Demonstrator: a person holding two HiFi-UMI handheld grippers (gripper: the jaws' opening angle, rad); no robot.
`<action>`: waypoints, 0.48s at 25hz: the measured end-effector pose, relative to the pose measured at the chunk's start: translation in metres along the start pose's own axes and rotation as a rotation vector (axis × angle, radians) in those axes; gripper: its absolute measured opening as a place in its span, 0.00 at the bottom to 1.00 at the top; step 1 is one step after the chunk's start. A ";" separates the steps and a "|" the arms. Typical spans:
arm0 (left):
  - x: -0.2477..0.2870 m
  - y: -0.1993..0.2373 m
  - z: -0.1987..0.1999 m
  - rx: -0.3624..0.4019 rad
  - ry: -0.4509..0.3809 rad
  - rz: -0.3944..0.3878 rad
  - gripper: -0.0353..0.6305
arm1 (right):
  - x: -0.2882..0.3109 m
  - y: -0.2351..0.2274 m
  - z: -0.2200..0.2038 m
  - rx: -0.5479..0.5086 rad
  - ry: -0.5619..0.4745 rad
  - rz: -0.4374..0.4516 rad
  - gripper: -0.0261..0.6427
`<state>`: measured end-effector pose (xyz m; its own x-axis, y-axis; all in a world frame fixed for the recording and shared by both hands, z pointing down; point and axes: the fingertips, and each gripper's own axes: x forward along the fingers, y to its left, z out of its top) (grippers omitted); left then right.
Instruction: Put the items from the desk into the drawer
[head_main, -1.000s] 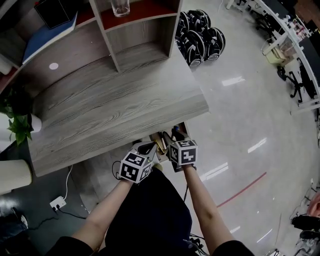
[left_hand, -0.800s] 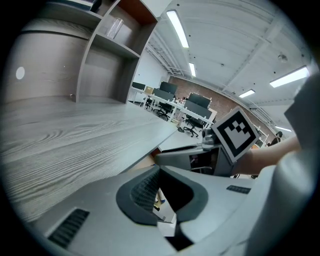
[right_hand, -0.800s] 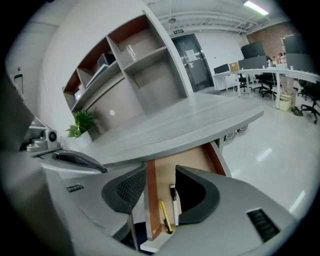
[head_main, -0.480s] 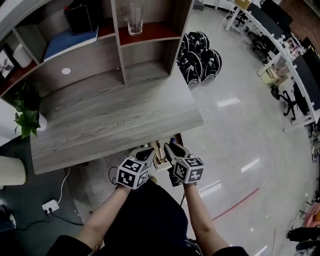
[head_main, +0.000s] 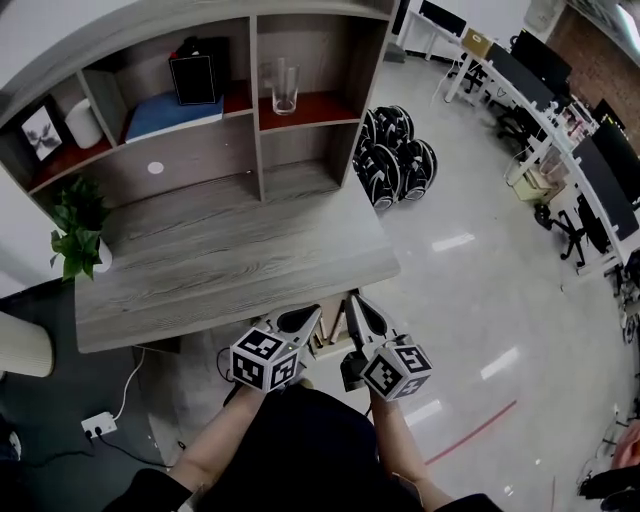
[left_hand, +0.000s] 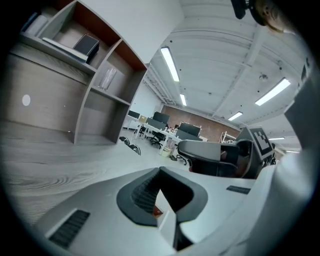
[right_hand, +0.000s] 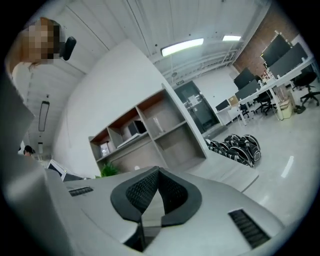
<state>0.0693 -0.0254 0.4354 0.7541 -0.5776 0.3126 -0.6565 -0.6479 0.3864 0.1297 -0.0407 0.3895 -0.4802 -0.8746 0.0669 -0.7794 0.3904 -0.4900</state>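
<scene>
The grey wooden desk (head_main: 230, 260) has a bare top. Just under its front edge the open drawer (head_main: 328, 338) shows tan contents, mostly hidden by my two grippers. My left gripper (head_main: 312, 314) hovers over the drawer at desk-edge height, jaws shut, nothing visibly held (left_hand: 160, 171). My right gripper (head_main: 352, 300) is beside it on the right and points level toward the shelves. Its jaws have just been closing and are now shut with nothing between them (right_hand: 158, 171).
The shelf unit at the back of the desk holds a glass (head_main: 284, 88), a black box (head_main: 195, 78), a blue book (head_main: 175, 112) and a photo frame (head_main: 43, 132). A potted plant (head_main: 80, 228) stands at the desk's left end. Black bags (head_main: 395, 160) lie on the floor to the right.
Both grippers have risen from down in the drawer to the height of the desk's front edge. The right gripper's jaws have closed. The head view has tilted up, showing the shelves.
</scene>
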 end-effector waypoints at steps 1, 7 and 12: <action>-0.002 -0.003 0.005 0.011 -0.016 -0.004 0.06 | -0.003 0.004 0.005 -0.006 -0.022 -0.012 0.03; -0.007 -0.013 0.010 0.073 -0.045 -0.014 0.06 | -0.010 0.003 0.003 -0.038 -0.067 -0.109 0.03; -0.006 -0.010 0.006 0.066 -0.038 -0.039 0.05 | -0.010 -0.001 0.001 -0.098 -0.062 -0.140 0.03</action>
<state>0.0710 -0.0186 0.4251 0.7785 -0.5690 0.2651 -0.6276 -0.7006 0.3394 0.1356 -0.0328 0.3888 -0.3409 -0.9373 0.0728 -0.8737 0.2872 -0.3926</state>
